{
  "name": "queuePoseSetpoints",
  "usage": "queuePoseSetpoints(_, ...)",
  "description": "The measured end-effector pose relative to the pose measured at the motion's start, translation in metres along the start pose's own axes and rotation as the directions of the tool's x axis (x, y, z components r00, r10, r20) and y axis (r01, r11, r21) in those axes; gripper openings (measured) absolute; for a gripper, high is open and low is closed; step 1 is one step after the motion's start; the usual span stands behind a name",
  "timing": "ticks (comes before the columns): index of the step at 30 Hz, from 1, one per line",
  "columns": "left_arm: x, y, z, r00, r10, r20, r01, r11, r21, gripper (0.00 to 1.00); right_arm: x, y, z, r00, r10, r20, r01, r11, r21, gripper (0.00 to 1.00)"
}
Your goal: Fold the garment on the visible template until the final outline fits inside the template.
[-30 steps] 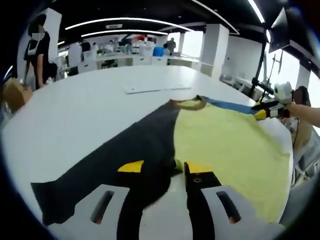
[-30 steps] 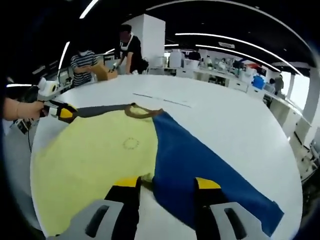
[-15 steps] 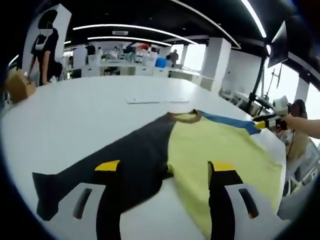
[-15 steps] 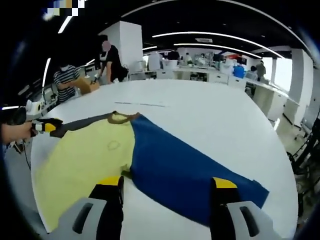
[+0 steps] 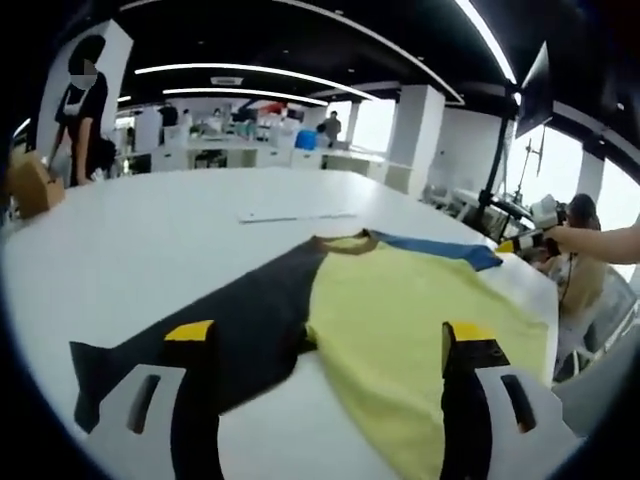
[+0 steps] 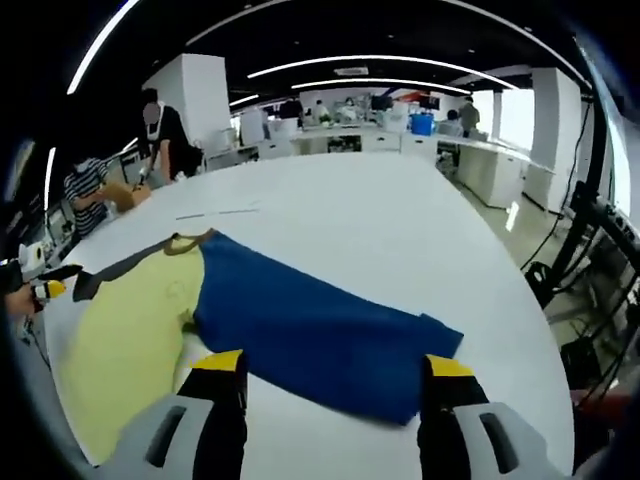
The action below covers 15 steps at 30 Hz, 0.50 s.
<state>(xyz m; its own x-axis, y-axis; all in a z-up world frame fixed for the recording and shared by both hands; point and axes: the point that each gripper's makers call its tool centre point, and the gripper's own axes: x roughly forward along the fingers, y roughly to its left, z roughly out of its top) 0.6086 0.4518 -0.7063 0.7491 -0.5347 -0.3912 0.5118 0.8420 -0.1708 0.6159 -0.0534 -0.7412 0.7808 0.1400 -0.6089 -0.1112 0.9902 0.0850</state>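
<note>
We see the yellow-bodied shirt with one black sleeve and one blue sleeve [image 5: 400, 300] lying flat on the big white round table [image 5: 150, 220], its brown collar pointing away from us.

A second ago our left gripper [image 5: 325, 345] had its jaws pressed nearly together over the black sleeve's edge; now they stand spread wide, holding nothing, with the cloth lying on the table between and beyond them.

Our right gripper [image 6: 330, 370] has likewise gone from a narrow gap at the yellow-blue seam to a wide spread, empty, above the blue sleeve [image 6: 310, 330].

Both cameras have drawn back, so more of the shirt shows than before.

In the left gripper view, the right gripper now sits off the cloth, beyond the blue sleeve's tip.

A thin white strip [image 5: 295, 214] lies on the table beyond the collar.
</note>
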Motion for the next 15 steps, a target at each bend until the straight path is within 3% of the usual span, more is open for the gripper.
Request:
queuePoseSetpoints(7,-0.004,-0.010,-0.008,1.000,-0.020,-0.017,0.020,1.000,0.005,0.98,-0.001,-0.023,-0.006,0.998,-0.062,-0.012,0.062,0.997,0.038,0.55)
queuePoseSetpoints(15,-0.011,-0.019,-0.009,0.999,-0.033,-0.010,0.033,0.999,-0.004,0.99,0.004,-0.050,-0.013,0.991,-0.128,-0.034,0.130,0.990,0.058,0.43)
